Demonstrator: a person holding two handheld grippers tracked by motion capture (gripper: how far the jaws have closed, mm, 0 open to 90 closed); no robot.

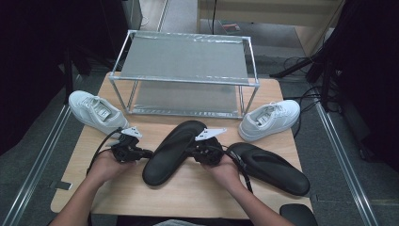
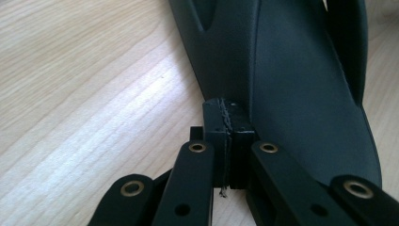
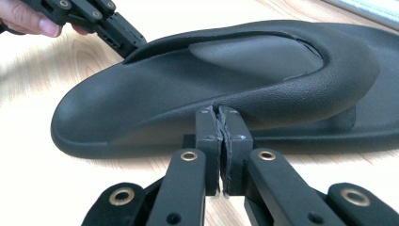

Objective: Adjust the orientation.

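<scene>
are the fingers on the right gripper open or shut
Shut. In the right gripper view the right gripper has its two fingers pressed together with nothing between them, tips at the edge of the black slipper.

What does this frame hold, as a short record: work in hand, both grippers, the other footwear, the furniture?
work in hand: black slipper lying on the wooden table, a gripper at each long side
left gripper: jaws shut, tips at the slipper's edge, nothing between them
right gripper: jaws shut, tips against the slipper's opposite edge
second black slipper: right of the first
white sneakers: left sneaker, right sneaker, one beside each end of the rack
metal shoe rack: two shelves, both bare
</scene>
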